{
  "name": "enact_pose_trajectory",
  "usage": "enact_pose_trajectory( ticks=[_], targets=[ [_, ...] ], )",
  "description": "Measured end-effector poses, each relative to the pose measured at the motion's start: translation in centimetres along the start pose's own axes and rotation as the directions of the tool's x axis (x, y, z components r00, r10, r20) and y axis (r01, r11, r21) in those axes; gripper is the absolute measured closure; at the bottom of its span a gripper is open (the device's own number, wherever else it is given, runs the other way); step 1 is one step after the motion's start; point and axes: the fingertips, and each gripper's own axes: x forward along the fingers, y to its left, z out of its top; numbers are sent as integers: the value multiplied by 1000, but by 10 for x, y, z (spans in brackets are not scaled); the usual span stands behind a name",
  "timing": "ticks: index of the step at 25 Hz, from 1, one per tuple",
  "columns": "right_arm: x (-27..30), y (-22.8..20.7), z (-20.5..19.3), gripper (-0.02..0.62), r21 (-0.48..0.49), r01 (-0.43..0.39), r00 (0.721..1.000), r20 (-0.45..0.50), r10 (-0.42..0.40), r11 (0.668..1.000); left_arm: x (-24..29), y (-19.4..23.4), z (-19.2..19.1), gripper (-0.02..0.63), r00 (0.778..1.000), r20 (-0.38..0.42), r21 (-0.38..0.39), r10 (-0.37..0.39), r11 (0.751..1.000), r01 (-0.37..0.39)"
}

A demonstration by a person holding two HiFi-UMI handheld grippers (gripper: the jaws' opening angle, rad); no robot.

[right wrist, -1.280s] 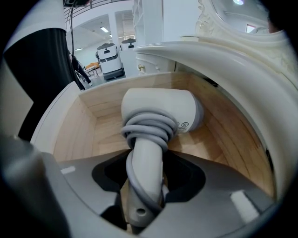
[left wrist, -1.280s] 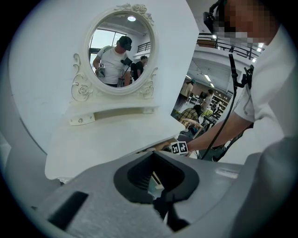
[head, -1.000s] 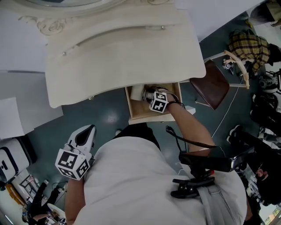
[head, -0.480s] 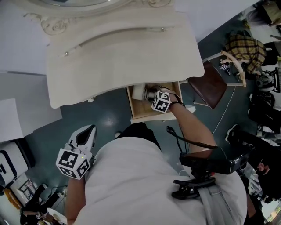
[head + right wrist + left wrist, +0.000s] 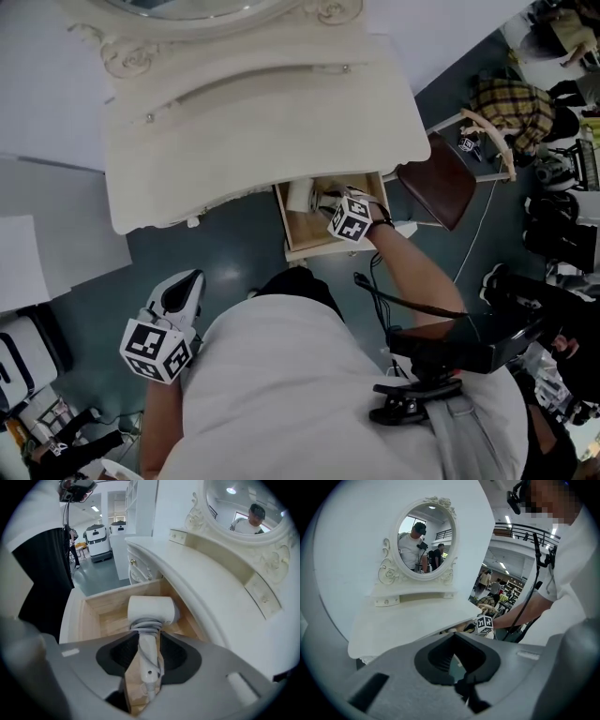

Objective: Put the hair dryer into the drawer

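Right gripper view showed the right gripper (image 5: 149,654) reaching down into the open wooden drawer (image 5: 92,617), its two jaws closed on the handle of the white hair dryer (image 5: 151,608), with only thin slivers of the drawer's wood showing on either side of the grip. The dryer's cord was wound round the top of the handle, and its round head pointed toward the back of the drawer, under the overhanging edge of the white dressing table (image 5: 253,112). The head sat low inside the drawer, between its side walls. Whether it already rested on the drawer floor could not be made out. The step in hand looked like the setting-down, with the task near its end and the release not yet made. To do it well, the dryer should be lowered until head and handle both lie flat on the drawer floor. The jaws should then be parted just enough to free the handle and drawn straight back toward the drawer's front, so that neither pad catches the wound cord and drags the dryer along. The head should also stay clear of the tabletop lip above the drawer, and the handle's end should finish inside the drawer's front wall, or the drawer may not close. The left gripper (image 5: 466,682) hung well away from the drawer at the person's side, jaws together and holding nothing.
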Motion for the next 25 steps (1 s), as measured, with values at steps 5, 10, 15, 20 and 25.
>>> enact_pose_trajectory(
  ticks=[5,10,15,20,25],
  targets=[
    [-20,7,8,514,61,54,998,11,-55,997,-18,4,-10,603,1000,20,9,-18,1000,18],
    [-34,24,21,594,110,108,994,8,-110,988,-37,9,-24,603,999,40,18,-34,999,33],
    [-46,59,42,595,175,104,994,21,-109,979,-58,12,-43,603,997,57,20,-42,999,41],
    [-62,100,75,595,258,72,994,64,-91,963,-77,15,-61,603,996,77,16,-54,998,53],
    [-87,142,101,595,310,57,990,105,-94,949,-91,6,-80,603,992,95,22,-83,996,81]
  ],
)
